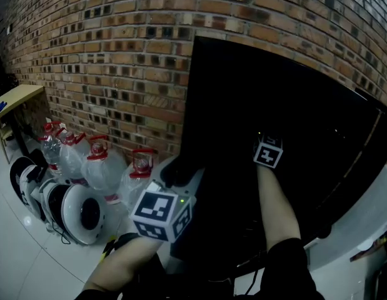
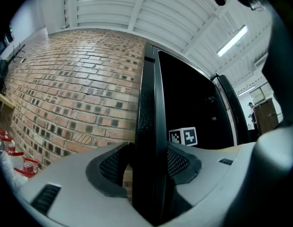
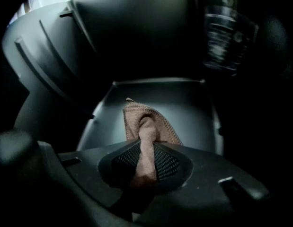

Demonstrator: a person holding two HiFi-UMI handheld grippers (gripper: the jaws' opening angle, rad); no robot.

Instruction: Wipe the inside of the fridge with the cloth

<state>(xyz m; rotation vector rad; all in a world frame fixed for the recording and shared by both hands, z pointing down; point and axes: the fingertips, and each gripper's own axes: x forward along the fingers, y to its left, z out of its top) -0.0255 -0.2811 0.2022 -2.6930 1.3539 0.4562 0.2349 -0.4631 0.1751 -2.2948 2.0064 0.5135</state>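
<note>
**Clutter along the brick wall**

A brick wall (image 1: 118,55) rises left of the left gripper (image 1: 179,174). Below and left of that gripper, clear water jugs (image 1: 99,167) with red caps stand on the pale floor (image 1: 18,255). White rounded shells (image 1: 77,211) lie beside them, and a wooden table (image 1: 18,99) stands farther left.

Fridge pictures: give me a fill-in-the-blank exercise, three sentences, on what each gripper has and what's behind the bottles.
The left gripper is clamped on the edge of the black ____.
The right gripper holds a brown ____ inside the fridge.
The wall behind the bottles is made of ____.
Missing words: door; cloth; brick.
</note>
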